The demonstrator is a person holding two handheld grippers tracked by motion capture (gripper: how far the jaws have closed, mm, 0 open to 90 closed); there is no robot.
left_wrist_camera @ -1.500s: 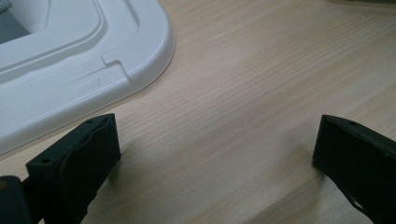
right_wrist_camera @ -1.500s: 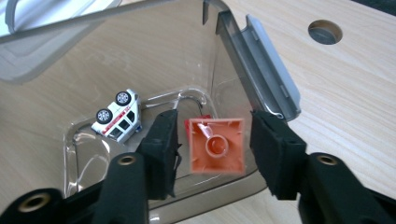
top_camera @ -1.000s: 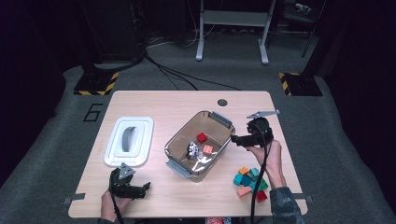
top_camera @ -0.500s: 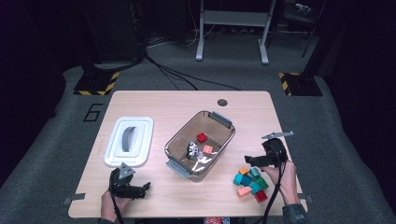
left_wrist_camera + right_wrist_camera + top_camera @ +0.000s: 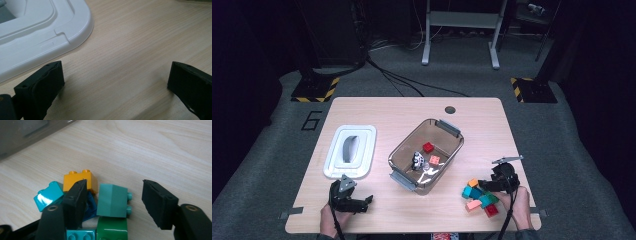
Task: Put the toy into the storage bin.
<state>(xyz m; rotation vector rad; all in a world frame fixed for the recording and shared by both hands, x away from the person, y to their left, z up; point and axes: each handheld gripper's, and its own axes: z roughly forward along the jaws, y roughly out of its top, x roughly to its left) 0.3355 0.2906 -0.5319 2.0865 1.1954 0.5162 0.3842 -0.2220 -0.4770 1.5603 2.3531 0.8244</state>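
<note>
A pale wooden tabletop (image 5: 377, 107) is standing in a dark room. At its left a white lid (image 5: 350, 151) is lying flat, and just before it the left hand-held gripper (image 5: 357, 204) is resting with jaws wide apart on bare wood. In the middle a clear bin (image 5: 451, 131) is holding a few bricks. At the right the right hand-held gripper (image 5: 115, 202) has just been closing its jaws around a pale green brick (image 5: 112, 200); gaps are showing on both sides, so it is not yet clamping. The brick is lying on its side between the jaws, studs pointing at the right jaw, among the brick pile (image 5: 478, 196). The left jaw is hiding part of a blue brick (image 5: 90, 206).
</note>
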